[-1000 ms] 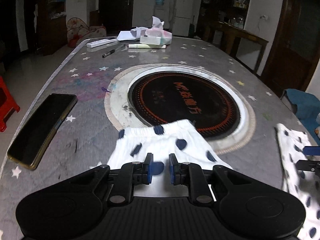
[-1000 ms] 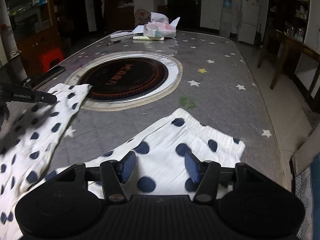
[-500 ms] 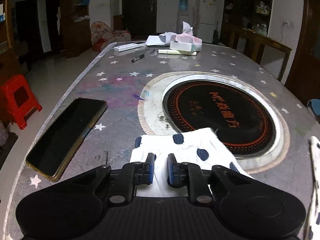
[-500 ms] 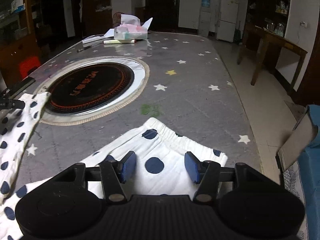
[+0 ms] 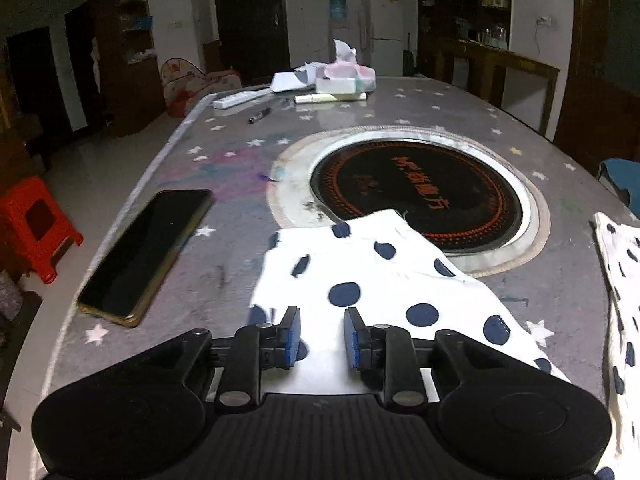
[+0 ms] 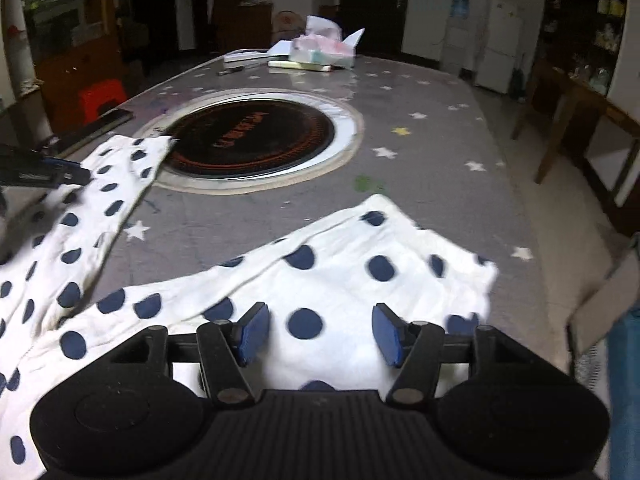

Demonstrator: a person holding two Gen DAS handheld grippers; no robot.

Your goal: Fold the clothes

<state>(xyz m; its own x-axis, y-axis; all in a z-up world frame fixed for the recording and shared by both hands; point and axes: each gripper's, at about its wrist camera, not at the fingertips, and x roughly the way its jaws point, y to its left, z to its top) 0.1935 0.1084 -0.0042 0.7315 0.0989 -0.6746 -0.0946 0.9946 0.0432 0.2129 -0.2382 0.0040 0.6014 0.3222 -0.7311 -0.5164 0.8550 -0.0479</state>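
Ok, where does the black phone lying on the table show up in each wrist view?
Left wrist view: the phone lies flat at left centre, near the table's left edge, left of the polka-dot garment.
Right wrist view: only a dark thin strip at the far left edge, beyond the garment's left leg; probably the phone, seen edge-on.
Shared landmark: the round black cooktop set into the table.

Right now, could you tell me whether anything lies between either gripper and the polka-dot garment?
Nothing visible does. The polka-dot garment lies directly under the left gripper, whose jaws are opening, and the right gripper, jaws also opening. The phone lies clear, beside it.
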